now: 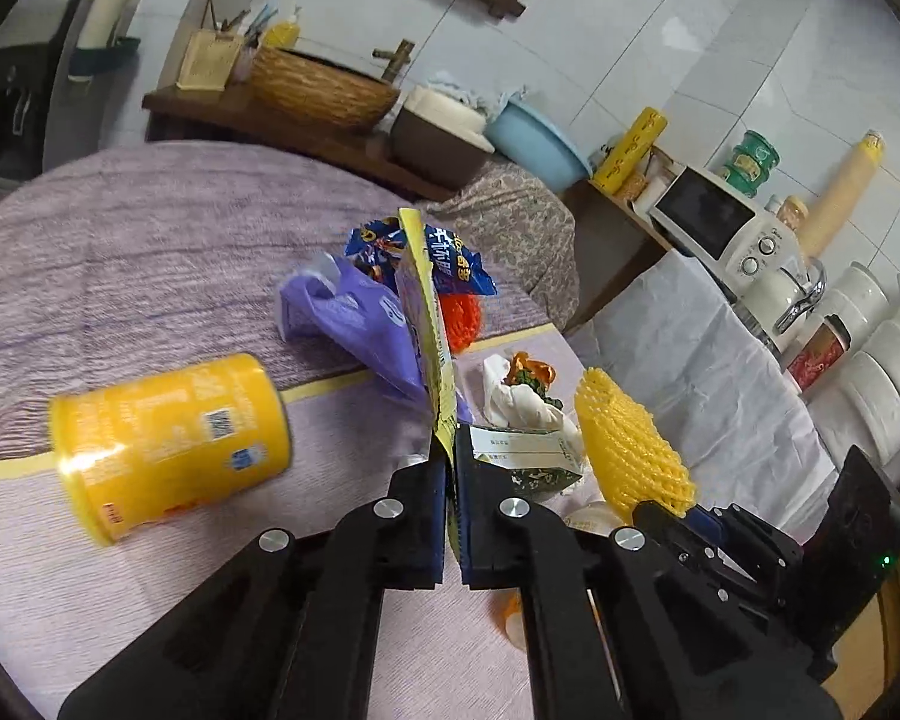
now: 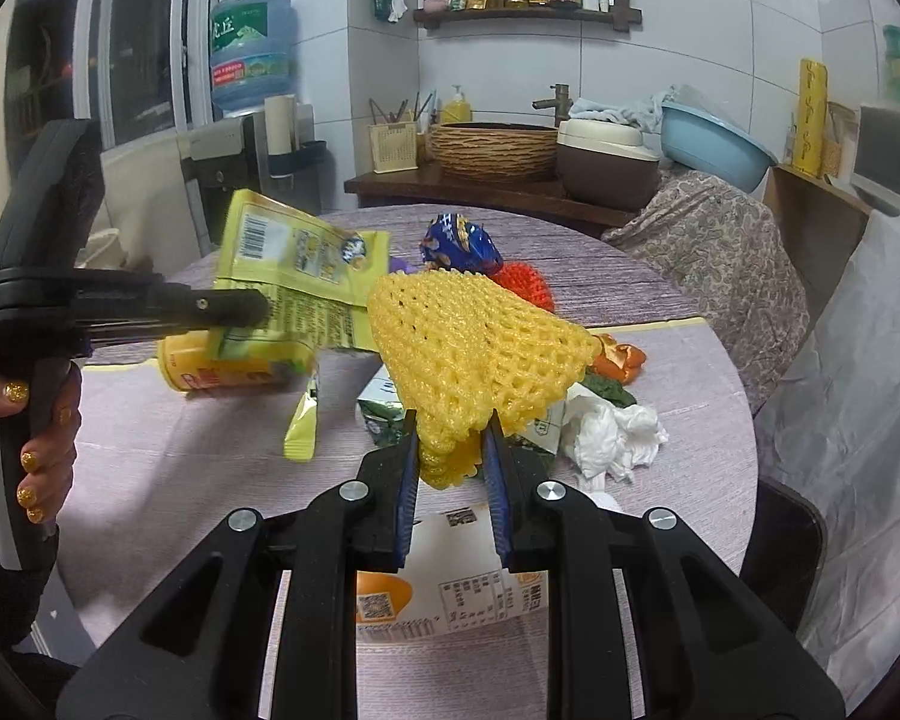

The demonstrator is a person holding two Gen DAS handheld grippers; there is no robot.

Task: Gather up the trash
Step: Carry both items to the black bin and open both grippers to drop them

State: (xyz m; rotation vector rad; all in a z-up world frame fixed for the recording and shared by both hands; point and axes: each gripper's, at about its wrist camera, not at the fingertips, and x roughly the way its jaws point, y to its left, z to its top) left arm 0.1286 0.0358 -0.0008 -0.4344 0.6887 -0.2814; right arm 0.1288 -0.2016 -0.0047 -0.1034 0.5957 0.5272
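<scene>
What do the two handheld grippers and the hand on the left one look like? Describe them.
Both the left gripper and the right gripper are matte black plastic linkages with round silver pivot bolts and blue ribbed pads lining the jaws. In the left wrist view, a small green light glows on the right gripper's black body. The hand gripping the left gripper's black handle wears glittery gold nail polish; no cables are visible.

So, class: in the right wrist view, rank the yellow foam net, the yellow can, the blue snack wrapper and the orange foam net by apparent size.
1. yellow foam net, nearest the camera, which exaggerates it
2. yellow can, partly hidden
3-4. blue snack wrapper and orange foam net, alike
</scene>
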